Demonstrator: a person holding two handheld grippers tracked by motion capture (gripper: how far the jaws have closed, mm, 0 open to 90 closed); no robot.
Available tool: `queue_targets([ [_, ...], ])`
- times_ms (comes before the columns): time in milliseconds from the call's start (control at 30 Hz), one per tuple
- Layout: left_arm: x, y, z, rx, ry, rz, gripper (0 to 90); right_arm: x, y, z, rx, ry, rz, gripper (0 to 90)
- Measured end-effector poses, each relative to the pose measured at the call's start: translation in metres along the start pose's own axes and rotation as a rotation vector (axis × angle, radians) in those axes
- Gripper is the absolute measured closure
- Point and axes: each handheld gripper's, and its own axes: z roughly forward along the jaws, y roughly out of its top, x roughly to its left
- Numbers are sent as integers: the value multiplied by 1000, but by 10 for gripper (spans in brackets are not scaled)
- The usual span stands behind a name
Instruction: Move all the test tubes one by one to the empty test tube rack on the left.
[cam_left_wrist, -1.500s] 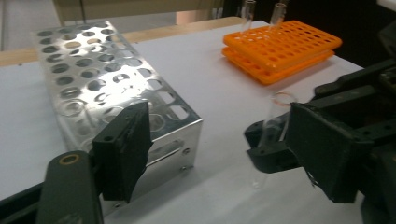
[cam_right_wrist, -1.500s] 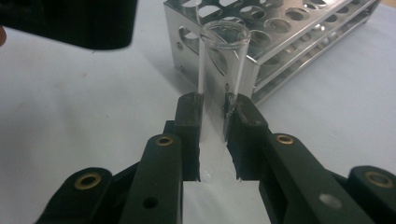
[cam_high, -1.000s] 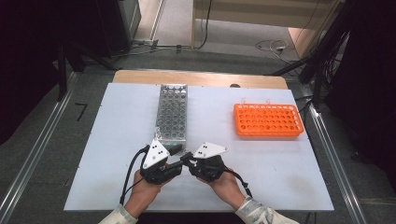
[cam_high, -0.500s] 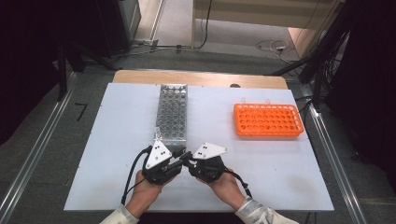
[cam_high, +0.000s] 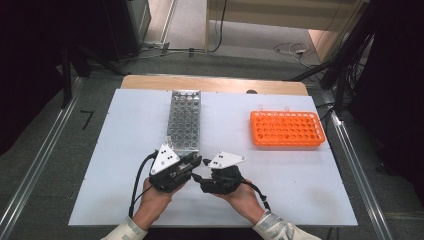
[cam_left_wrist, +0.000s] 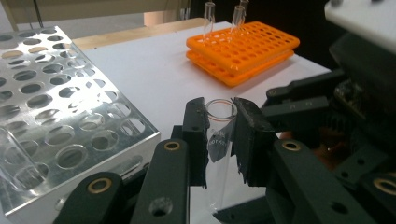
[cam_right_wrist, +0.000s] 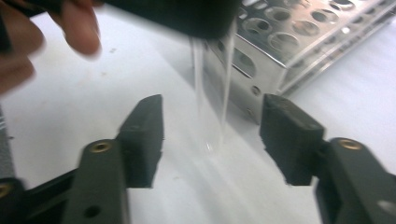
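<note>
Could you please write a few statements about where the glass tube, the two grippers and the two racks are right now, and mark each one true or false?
1. The left gripper is shut on the glass tube. True.
2. The right gripper grips the tube. False: its jaws have just been opening and stand apart on either side of the tube, pads clear of it.
3. Two tubes stand in the orange rack. True, at its far edge.
4. The metal rack lies to the right of the orange rack in the high view. False: it lies to the left.
5. The held tube lies flat on the table. False: it is held roughly upright.
</note>
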Motion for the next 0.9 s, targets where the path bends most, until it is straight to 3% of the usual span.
queue_targets([
  [133,7,7,0,-17,23,-31,753,-5,-1,-1,13,-17,25,307],
  [267,14,15,-1,-25,41,-36,753,-10,-1,-3,6,-20,38,290],
  [900,43,52,3,-55,79,-66,754,-15,-2,-7,7,-44,60,293],
])
